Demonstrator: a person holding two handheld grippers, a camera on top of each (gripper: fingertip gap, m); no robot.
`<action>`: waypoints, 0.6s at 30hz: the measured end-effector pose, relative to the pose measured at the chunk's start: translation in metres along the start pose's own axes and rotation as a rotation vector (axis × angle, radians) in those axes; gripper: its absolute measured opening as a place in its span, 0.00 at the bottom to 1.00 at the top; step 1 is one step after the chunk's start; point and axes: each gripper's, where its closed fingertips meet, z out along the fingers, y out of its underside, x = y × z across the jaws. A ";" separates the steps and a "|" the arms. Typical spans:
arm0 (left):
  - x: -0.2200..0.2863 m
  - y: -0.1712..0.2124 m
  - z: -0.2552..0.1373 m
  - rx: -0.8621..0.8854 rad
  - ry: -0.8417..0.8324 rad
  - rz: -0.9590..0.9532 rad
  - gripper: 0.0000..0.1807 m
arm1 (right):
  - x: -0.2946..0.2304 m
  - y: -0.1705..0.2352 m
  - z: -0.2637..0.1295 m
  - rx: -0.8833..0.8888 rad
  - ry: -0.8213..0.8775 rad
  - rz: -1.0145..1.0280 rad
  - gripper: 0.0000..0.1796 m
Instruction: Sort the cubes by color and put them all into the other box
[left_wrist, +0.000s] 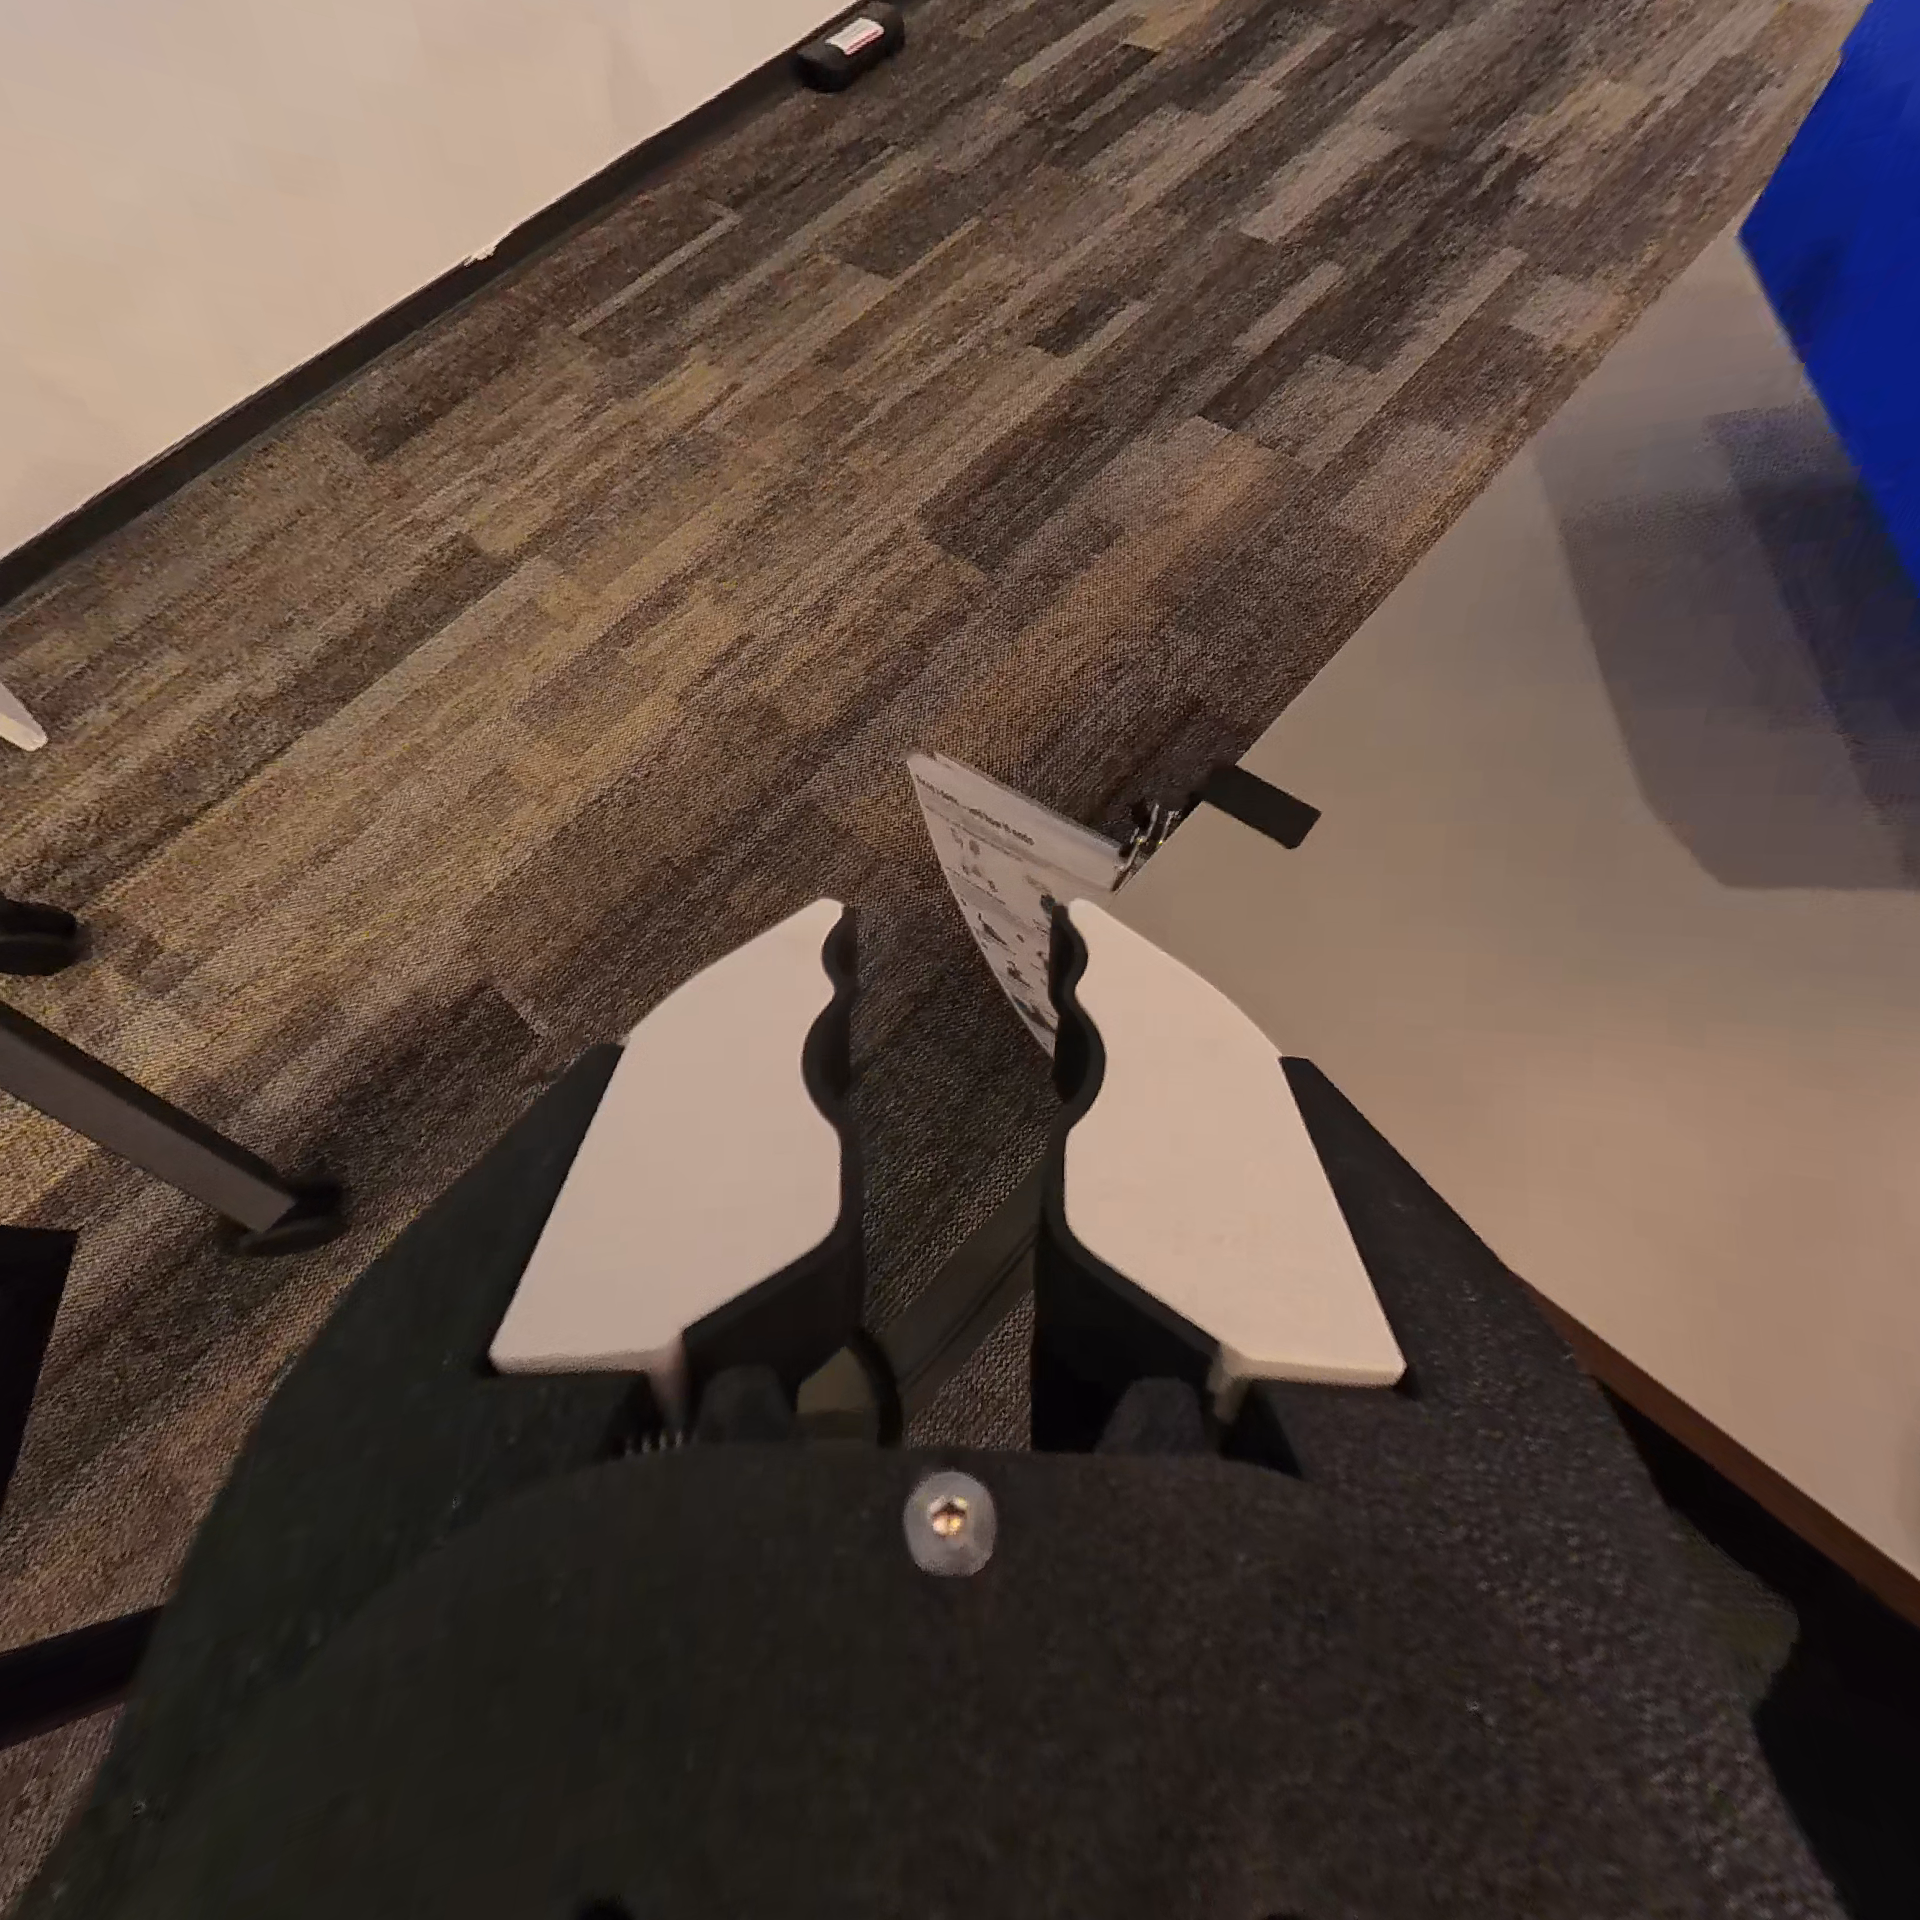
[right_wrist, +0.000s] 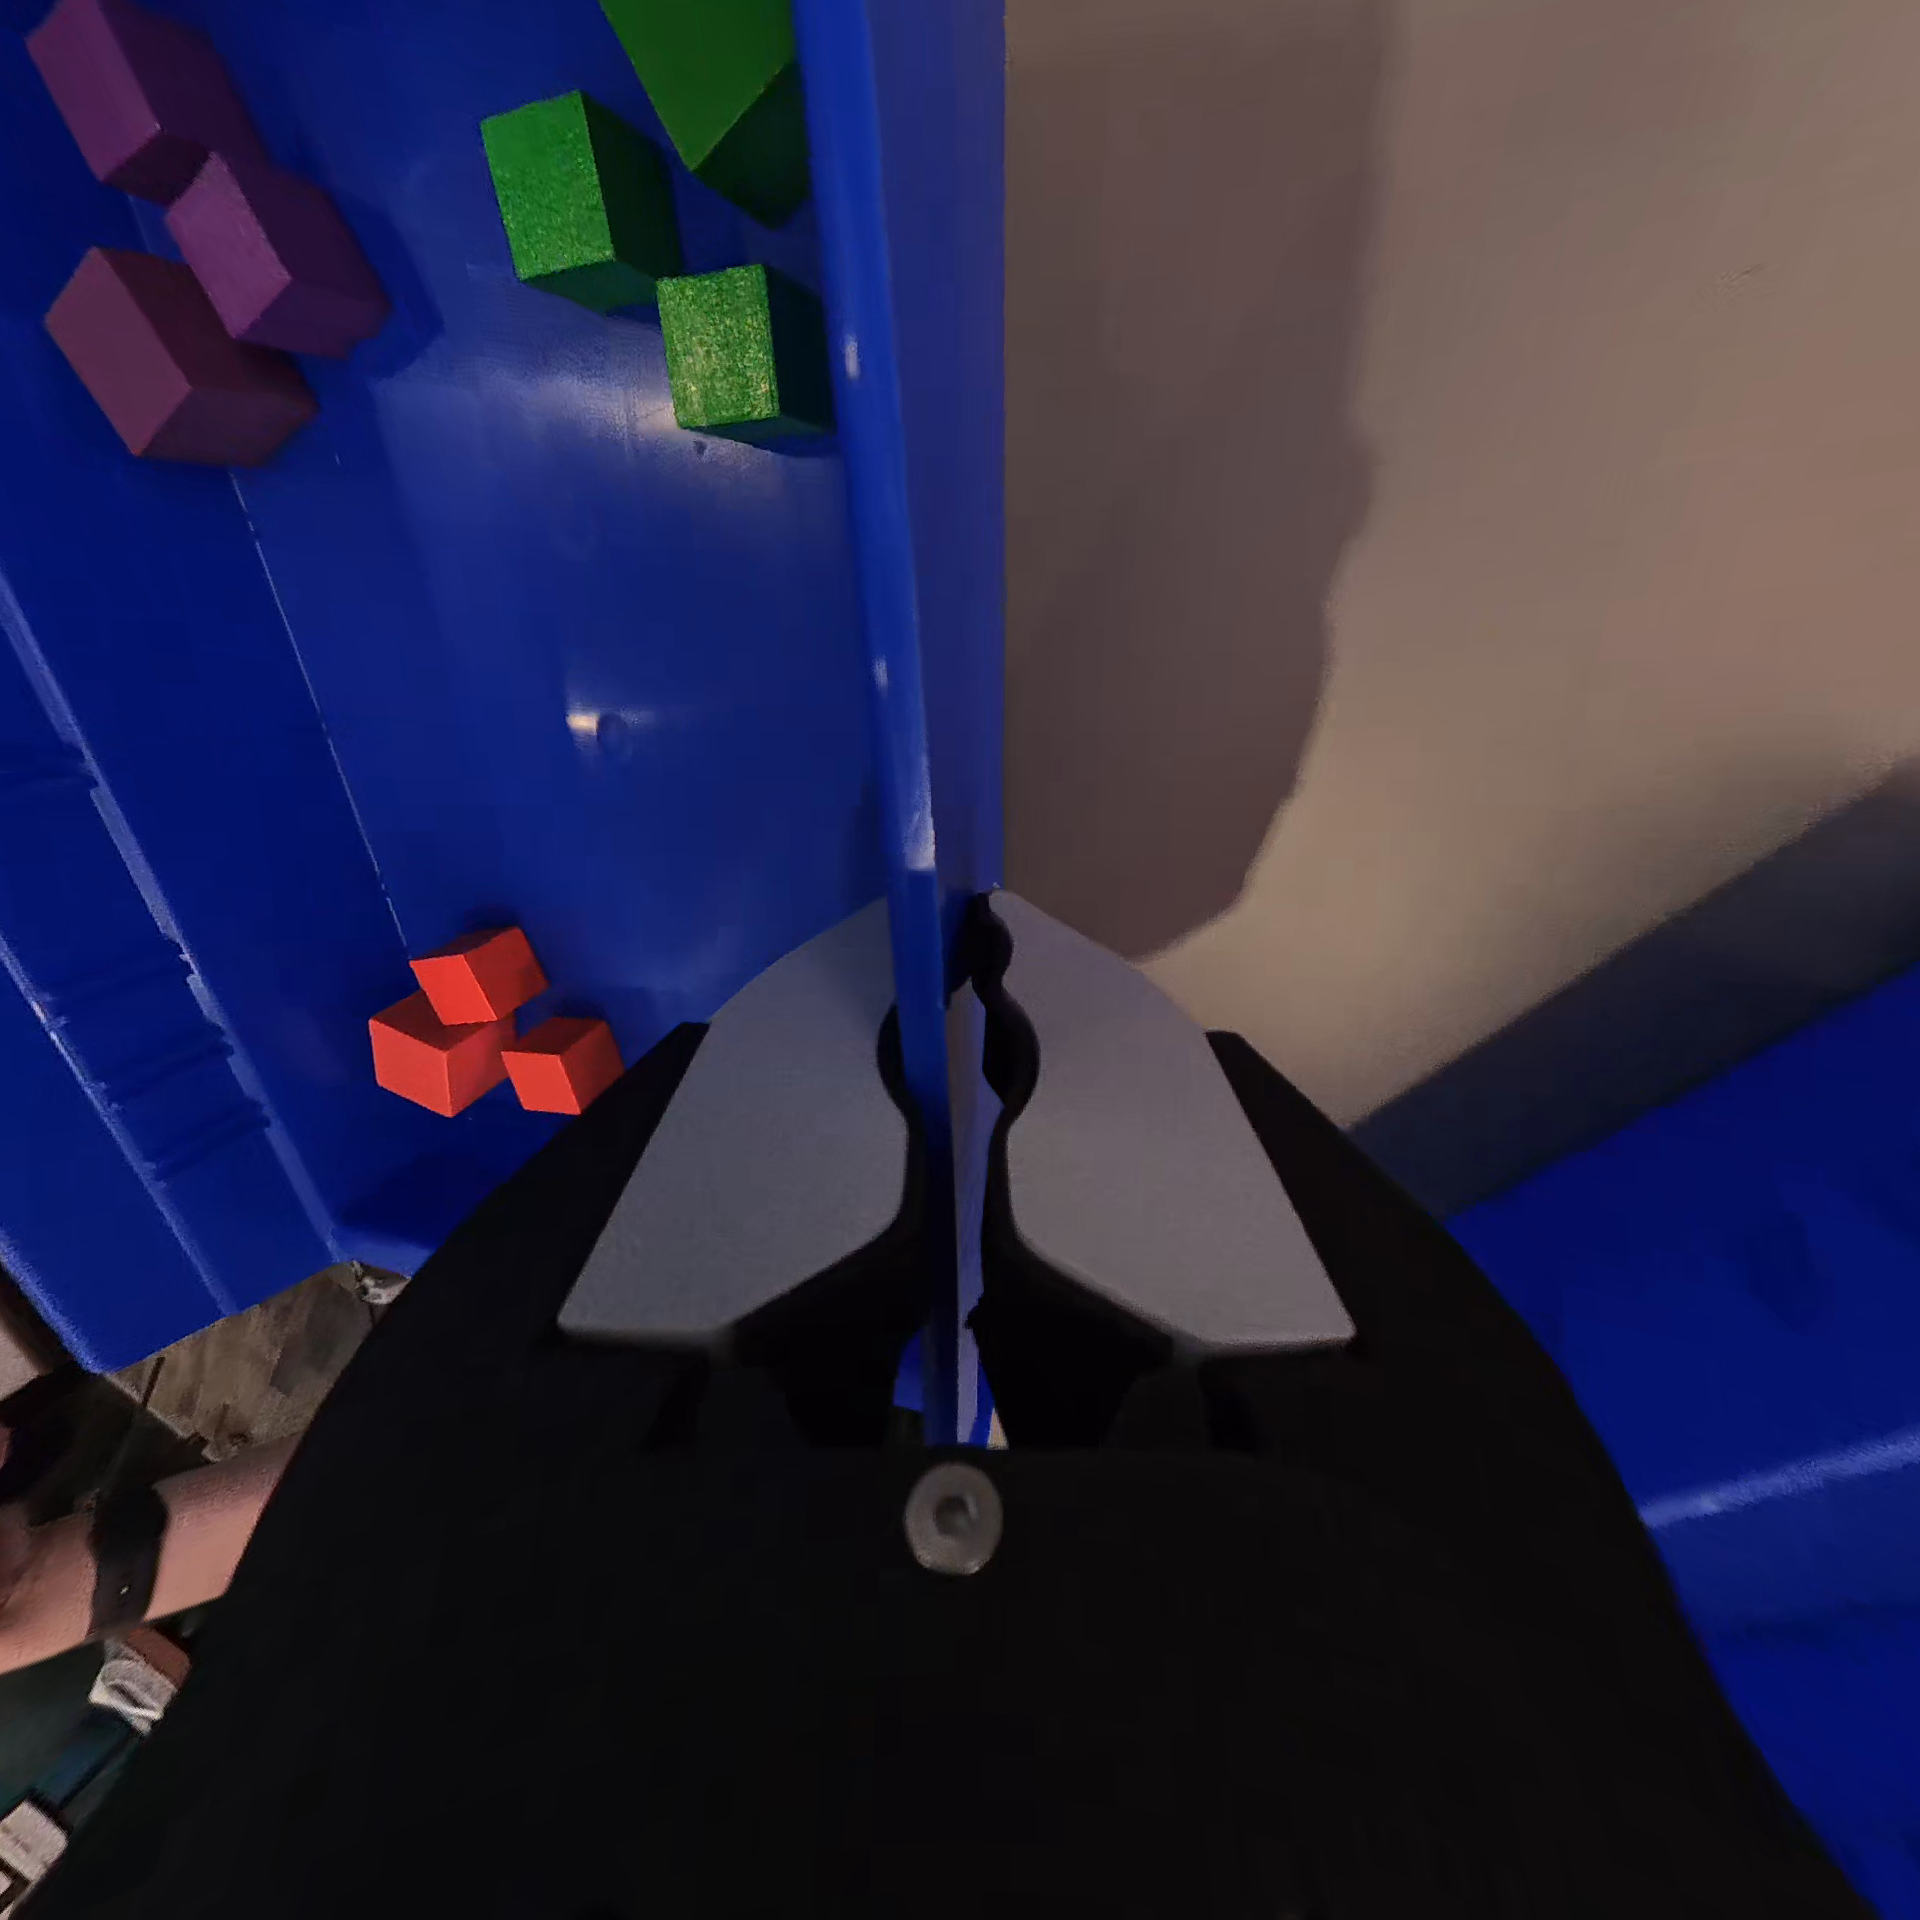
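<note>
Right tool (right_wrist: 951, 997) clamped on the blue box's wall (right_wrist: 904, 665); left tool (left_wrist: 951, 977) spread, holding nothing.

My right tool pinches the wall edge-on, its long axis running straight away from me. The box floor lies left of it: red cubes (right_wrist: 488, 1023) near, green cubes (right_wrist: 665, 239) far beside the wall, purple cubes (right_wrist: 197, 249) far left. The other box (right_wrist: 1714, 1247) is near right. My left tool hangs off the desk (left_wrist: 1558, 935), over carpet (left_wrist: 727, 468).

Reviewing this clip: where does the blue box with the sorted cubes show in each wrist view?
Left wrist view: possibly the blurred blue shape at the far right edge; identity uncertain.
Right wrist view: blue box fills the left half, its wall clamped in the right gripper.
Shared landmark: the pale table.
</note>
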 end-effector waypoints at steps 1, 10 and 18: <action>-0.002 0.002 0.001 -0.003 -0.004 -0.003 0.20 | 0.001 0.001 0.009 -0.014 0.004 0.002 0.02; 0.014 0.002 0.011 -0.020 0.011 0.018 0.19 | 0.005 0.006 0.048 -0.036 0.062 -0.006 0.02; 0.095 -0.018 0.015 0.031 0.296 0.037 0.21 | -0.007 -0.013 0.000 0.152 0.046 -0.151 0.11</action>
